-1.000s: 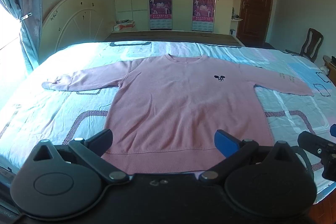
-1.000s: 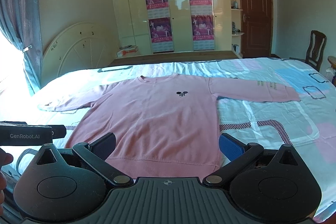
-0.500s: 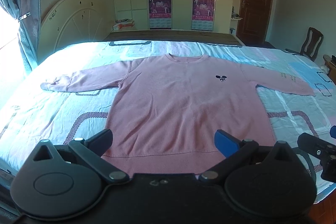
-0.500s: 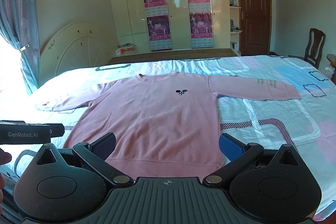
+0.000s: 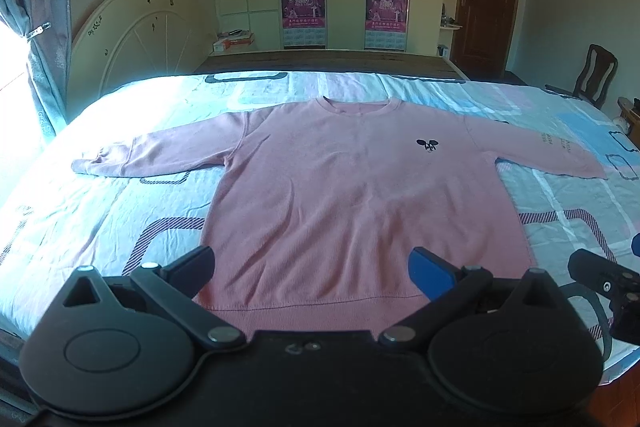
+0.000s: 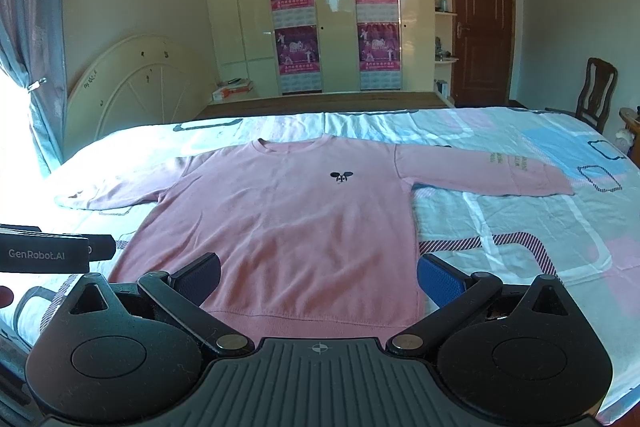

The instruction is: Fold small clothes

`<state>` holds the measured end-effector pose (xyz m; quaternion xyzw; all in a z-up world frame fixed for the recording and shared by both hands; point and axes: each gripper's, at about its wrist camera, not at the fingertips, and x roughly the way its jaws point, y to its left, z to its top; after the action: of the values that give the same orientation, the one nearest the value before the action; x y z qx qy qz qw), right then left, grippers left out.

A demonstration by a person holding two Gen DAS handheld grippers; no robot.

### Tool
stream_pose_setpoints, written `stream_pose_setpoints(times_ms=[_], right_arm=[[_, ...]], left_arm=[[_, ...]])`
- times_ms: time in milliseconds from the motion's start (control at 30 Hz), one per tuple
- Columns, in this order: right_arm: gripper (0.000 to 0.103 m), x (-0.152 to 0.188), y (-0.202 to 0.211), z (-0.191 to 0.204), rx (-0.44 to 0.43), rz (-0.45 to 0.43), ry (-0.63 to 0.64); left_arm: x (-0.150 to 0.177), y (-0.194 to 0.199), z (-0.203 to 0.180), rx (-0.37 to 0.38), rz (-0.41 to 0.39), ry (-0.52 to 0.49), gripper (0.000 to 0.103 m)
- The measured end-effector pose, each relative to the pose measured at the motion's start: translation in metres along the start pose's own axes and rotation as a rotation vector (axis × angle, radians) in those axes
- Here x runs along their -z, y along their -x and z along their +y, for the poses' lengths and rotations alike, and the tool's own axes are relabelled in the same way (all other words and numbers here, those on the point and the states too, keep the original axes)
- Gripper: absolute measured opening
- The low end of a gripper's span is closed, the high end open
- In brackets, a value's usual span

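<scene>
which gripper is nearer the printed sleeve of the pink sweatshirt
Right. The right gripper sits over the hem corner below the printed sleeve of the pink sweatshirt; the left gripper sits further left.

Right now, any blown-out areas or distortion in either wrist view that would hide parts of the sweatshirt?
Left wrist view: window glare washes out the bed at far left, the sweatshirt sleeve there still readable; fisheye bends the bed edge. Right wrist view: glare is stronger, the left sleeve nearly bleached out; dark vignette in the corners. Both tongs open, sharp.
</scene>
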<state>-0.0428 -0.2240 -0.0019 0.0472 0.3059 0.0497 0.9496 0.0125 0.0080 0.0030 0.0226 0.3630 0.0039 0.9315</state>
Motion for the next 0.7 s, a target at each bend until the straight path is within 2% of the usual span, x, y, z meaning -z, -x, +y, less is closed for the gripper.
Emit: stream_pose_setpoints(times_ms=[433,700], right_arm=[[0.103,-0.019,-0.044,-0.005,0.042,0.012,-0.03],[0.103,-0.035,-0.079,-0.007,0.12,0.027,-0.084]], left_arm=[[-0.032,-0.053,0.009,0.027,0.026,-0.012,0.103],[-0.062,-0.102,0.014,0.053,0.027,-0.057,0.103]])
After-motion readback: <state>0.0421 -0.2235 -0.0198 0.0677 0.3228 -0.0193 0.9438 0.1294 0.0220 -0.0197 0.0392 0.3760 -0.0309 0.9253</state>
